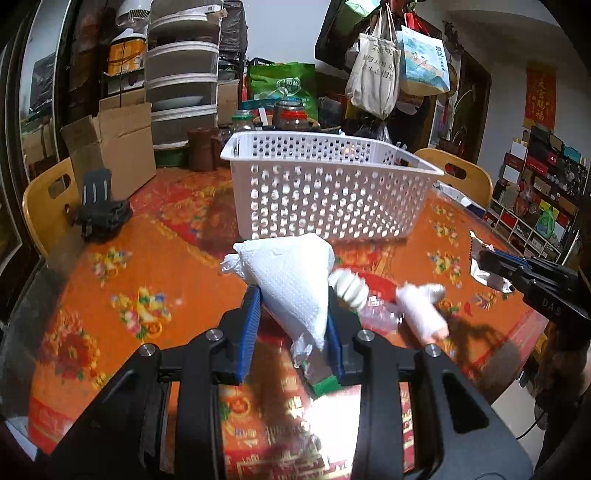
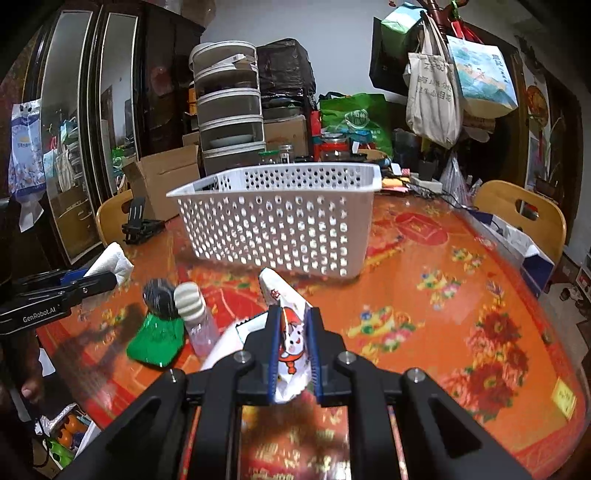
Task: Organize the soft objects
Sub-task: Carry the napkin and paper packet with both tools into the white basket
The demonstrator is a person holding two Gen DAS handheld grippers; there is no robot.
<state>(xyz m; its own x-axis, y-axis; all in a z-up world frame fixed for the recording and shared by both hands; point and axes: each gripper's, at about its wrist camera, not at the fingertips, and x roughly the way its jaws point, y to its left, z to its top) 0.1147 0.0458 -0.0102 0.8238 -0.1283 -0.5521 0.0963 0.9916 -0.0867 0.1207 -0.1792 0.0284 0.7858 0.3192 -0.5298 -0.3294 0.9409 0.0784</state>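
A counter (image 2: 443,295) under an orange floral cloth stands amid wooden chairs (image 2: 524,214), cardboard boxes (image 1: 114,147), a stacked drawer unit (image 2: 229,122), a dark mirrored cabinet (image 2: 92,129) and tote bags (image 2: 436,92) hanging against a pale wall (image 2: 332,22).

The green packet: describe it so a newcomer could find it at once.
Start at the white perforated basket on the orange floral table. Nearer than it, toward the left gripper, small items cluster: a striped sock, a clear bottle, a dark bundle. The green packet lies flat beside them, the only bright green, glossy thing there.
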